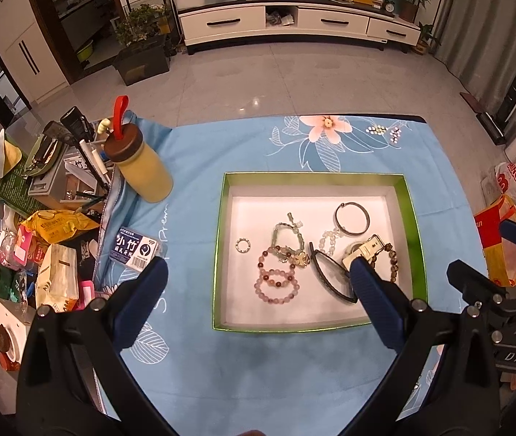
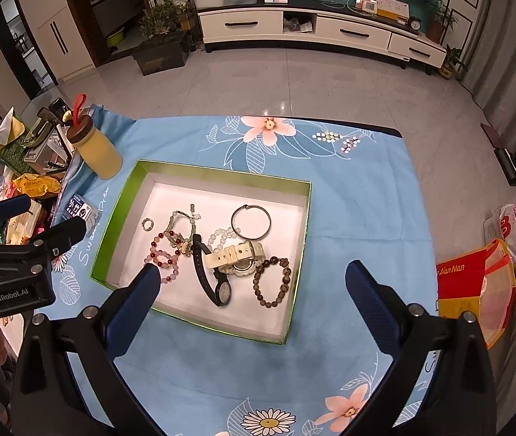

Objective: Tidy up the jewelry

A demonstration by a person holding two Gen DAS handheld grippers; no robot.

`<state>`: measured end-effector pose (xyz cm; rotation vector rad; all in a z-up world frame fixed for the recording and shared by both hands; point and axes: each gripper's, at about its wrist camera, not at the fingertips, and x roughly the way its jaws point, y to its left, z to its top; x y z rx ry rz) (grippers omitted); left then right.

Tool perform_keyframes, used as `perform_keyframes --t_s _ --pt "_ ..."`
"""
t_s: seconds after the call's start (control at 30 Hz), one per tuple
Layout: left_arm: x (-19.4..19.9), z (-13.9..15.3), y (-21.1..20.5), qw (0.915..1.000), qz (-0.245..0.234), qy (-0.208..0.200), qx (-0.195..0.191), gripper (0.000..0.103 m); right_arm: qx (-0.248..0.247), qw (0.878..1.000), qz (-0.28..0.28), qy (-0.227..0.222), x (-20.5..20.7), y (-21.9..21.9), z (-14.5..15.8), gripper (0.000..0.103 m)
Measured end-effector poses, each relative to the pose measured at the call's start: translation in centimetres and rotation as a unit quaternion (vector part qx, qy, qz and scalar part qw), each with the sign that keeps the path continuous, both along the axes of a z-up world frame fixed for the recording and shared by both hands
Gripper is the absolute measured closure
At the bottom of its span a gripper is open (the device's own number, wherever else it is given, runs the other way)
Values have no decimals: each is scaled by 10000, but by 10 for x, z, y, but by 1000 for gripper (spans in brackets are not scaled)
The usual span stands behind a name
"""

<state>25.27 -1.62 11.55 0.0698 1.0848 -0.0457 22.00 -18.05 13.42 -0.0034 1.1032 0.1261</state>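
Left wrist view: left gripper (image 1: 258, 272) fingers spread wide, empty, above the box (image 1: 221, 254) on the blue cloth (image 1: 221, 145); bracelets (image 1: 277, 279) and ring (image 1: 243, 245) lie inside.

Right wrist view: right gripper (image 2: 252, 276) wide apart, empty, over the same box; white watch (image 2: 238, 256), black watch (image 2: 210, 276), bangle (image 2: 250, 222) inside.

A home living room. Along the far wall runs a low white TV cabinet (image 2: 323, 31) with dark-handled drawers, below a teal wall; potted plants (image 2: 163, 21) stand at far left, grey curtains (image 2: 512, 54) hang at right, and the floor (image 2: 294, 83) is glossy pale tile. Near, a table wears a blue floral cloth (image 2: 359, 196), with snack packets (image 1: 58, 225) and a yellow bottle (image 1: 141, 170) crowding its left side.
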Motion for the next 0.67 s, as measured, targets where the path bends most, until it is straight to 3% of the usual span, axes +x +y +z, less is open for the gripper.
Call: perform_keyframes --t_s 0.67 --pt "2 -5 3 9999 93 68 13 2 -8 10000 -46 -12 0 -4 -4 1"
